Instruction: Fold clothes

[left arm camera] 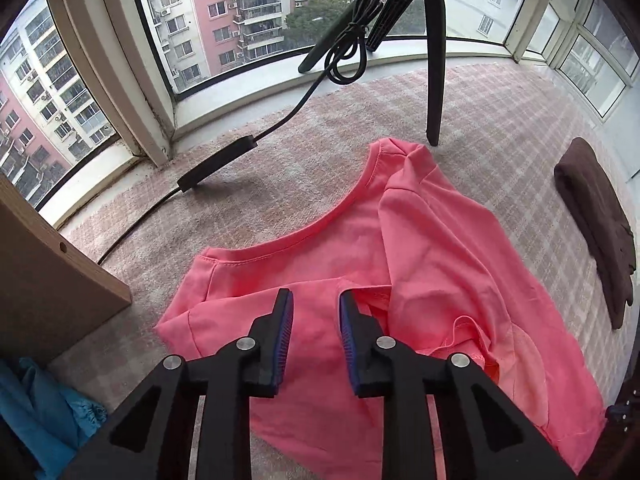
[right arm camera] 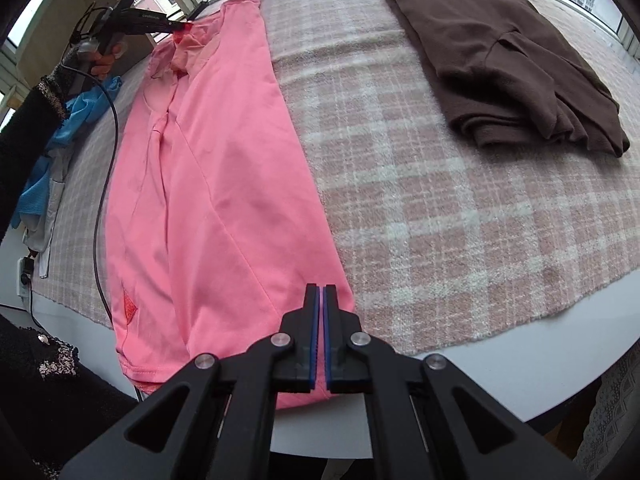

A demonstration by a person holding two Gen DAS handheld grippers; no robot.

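While the pink shirt (right arm camera: 208, 184) lay long and narrow on the checked blanket (right arm camera: 440, 208), the right gripper (right arm camera: 321, 296) was squeezed shut at the shirt's bottom edge, near the rim of the white table (right arm camera: 520, 364). A thin strip of pink showed between its blue pads, so it seemed to be pinching the hem. I think it held that end so the cloth would stay flat and not slide.

The left gripper (left arm camera: 316, 304) was at the other end, over the collar (left arm camera: 332, 216) and shoulder. Its jaws stood apart with nothing between them. One sleeve (left arm camera: 432, 216) was turned in over the middle of the shirt, and that is why the shirt looked so narrow. The cloth near the left gripper was bunched and wrinkled, so the open jaws may have been there to grab it or may have just let it go. The pictures cannot tell which.

A brown garment (right arm camera: 508, 68) sat folded well apart on the far side of the blanket, maybe to keep it out of the way. Some blue clothes (right arm camera: 60, 136) lay in a loose heap beside the pink shirt. A tripod leg (left arm camera: 434, 64) and a black cable (left arm camera: 224, 164) rested on the blanket by the window (left arm camera: 224, 20).
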